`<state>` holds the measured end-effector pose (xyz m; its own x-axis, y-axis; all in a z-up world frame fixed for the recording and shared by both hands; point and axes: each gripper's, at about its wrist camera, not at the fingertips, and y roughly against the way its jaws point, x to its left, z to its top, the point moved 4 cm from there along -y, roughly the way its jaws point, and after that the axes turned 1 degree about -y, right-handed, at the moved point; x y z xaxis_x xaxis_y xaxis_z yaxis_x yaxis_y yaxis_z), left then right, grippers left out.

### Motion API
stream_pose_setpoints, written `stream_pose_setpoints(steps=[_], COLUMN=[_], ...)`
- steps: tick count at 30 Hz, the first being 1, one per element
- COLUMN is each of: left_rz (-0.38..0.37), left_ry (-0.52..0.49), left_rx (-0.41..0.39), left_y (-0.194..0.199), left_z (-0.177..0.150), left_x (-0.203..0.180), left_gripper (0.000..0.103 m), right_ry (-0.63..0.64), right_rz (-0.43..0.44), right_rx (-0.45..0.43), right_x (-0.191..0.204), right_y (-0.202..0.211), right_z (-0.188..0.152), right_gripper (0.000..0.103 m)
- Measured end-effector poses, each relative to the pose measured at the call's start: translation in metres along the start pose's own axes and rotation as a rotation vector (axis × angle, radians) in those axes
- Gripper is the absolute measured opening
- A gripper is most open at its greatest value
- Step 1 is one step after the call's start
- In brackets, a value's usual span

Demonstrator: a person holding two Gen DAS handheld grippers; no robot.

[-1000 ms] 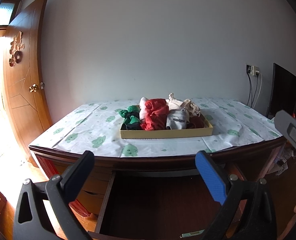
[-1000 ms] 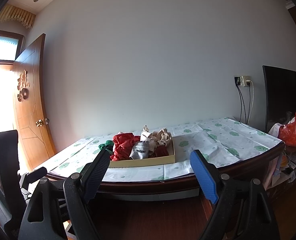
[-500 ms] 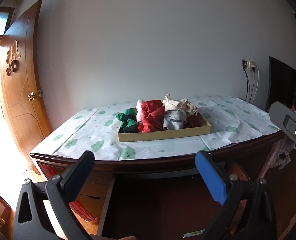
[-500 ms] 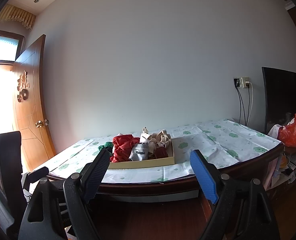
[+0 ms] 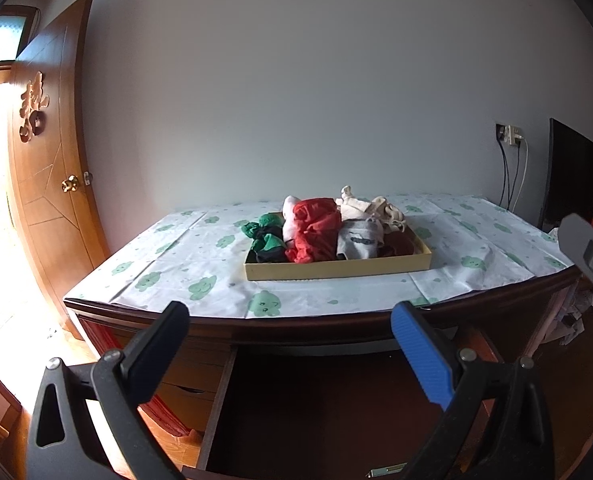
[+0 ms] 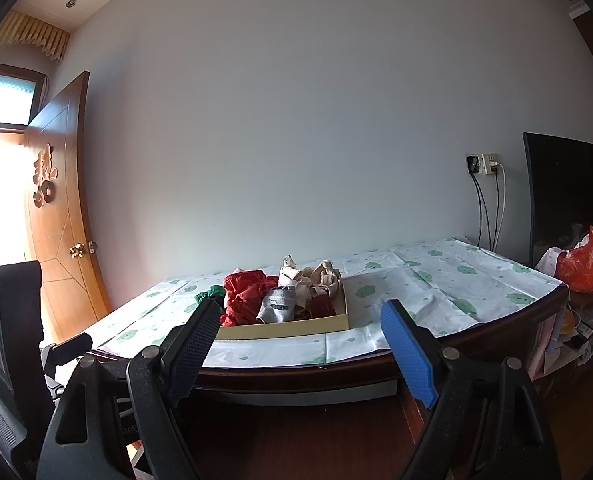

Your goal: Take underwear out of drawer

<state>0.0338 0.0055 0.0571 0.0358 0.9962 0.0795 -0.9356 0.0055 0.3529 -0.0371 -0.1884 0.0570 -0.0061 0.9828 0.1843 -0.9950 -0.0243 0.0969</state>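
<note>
1. While you hold both tongs in front of the desk, your left gripper (image 5: 290,344) stands released, its black finger and blue finger well apart with nothing between them; your right gripper (image 6: 300,340) is spread just as wide and also grasps nothing.
2. Below your left gripper the drawer (image 5: 316,408) is pulled out from under the desk edge; its dark inside shows no clothing that you can make out, only a small metal fitting at the near edge.
3. On the desk top a shallow tan tray (image 5: 336,270) holds the underwear (image 5: 316,232): a heap with a green and black piece at the left, a red one in the middle, a grey one beside it, pale cream pieces behind and a dark red one at the right. In the right view the same tray (image 6: 288,328) sits just beyond your black finger.
4. The tray rests on a white cloth with green prints (image 5: 168,252) that covers the desk (image 5: 296,326).
5. Around you: a wooden door (image 5: 52,184) stands open at the left, a wall socket with cables (image 6: 482,164) and a dark screen (image 6: 564,196) are at the right, and an orange bag (image 6: 582,268) lies beside the desk's far right end.
6. Your left gripper tips slightly downward toward the drawer; your right one points nearly level at the desk edge. The right gripper's body shows at the right margin of the left view.
</note>
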Motion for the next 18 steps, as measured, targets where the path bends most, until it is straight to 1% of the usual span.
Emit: stream_pose_setpoints(steps=[9, 13, 18], left_rz=[-0.015, -0.039, 0.008], left_ry=[0.009, 0.017, 0.001], left_rx=[0.014, 0.015, 0.000], left_y=[-0.0016, -0.0012, 0.0006], left_z=[-0.0015, -0.0015, 0.0003], left_x=[-0.0008, -0.0019, -0.0014], left_gripper=[0.102, 0.102, 0.102], right_ry=[-0.001, -0.004, -0.008], right_rz=[-0.001, 0.000, -0.003], right_rx=[0.001, 0.003, 0.008], right_x=[-0.0007, -0.0008, -0.0013], right_y=[-0.0005, -0.0007, -0.0008], right_z=[0.0000, -0.0002, -0.0001], right_gripper=[0.084, 0.084, 0.084])
